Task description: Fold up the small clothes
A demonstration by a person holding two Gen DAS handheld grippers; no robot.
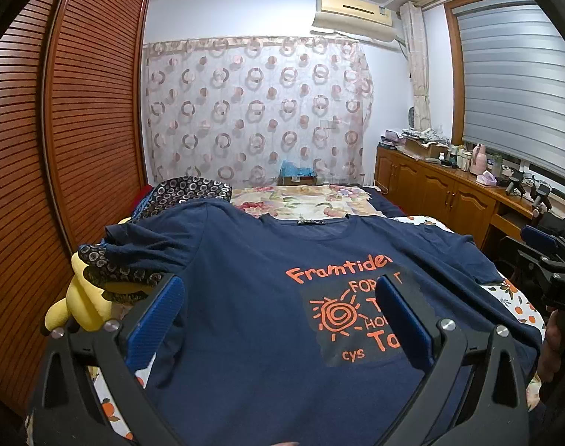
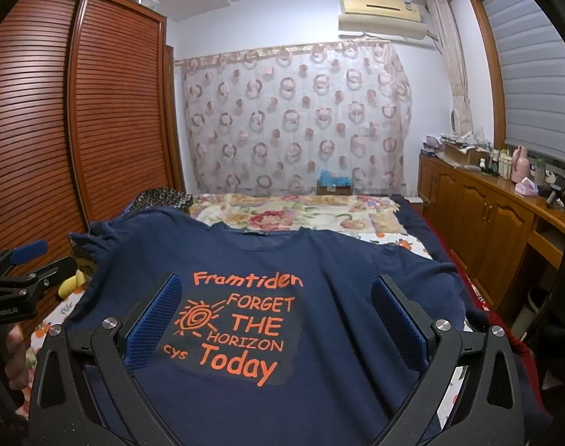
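Navy T-shirt [image 2: 319, 260] is lying spread face-up on the bed [image 2: 357, 212], print centre frame, collar toward the top, nothing folded yet. Both tongs are hanging over it, w/ jaws standing wide apart & gripping nothing: left tongs [image 1: 280, 319] over the print's left half, right tongs [image 2: 277, 319] framing the slogan.

Seems they're lining up for the 1st fold. Best bet, imo: take a sleeve/shoulder edge w/ one tong & the hem same side w/ the other, pinch one layer only, bring it across evenly. The sleeve at left of frame [image 1: 141, 238] is rumpled beside a yellow plush toy [image 1: 81, 297] — smooth it first or the fold's going lumpy.
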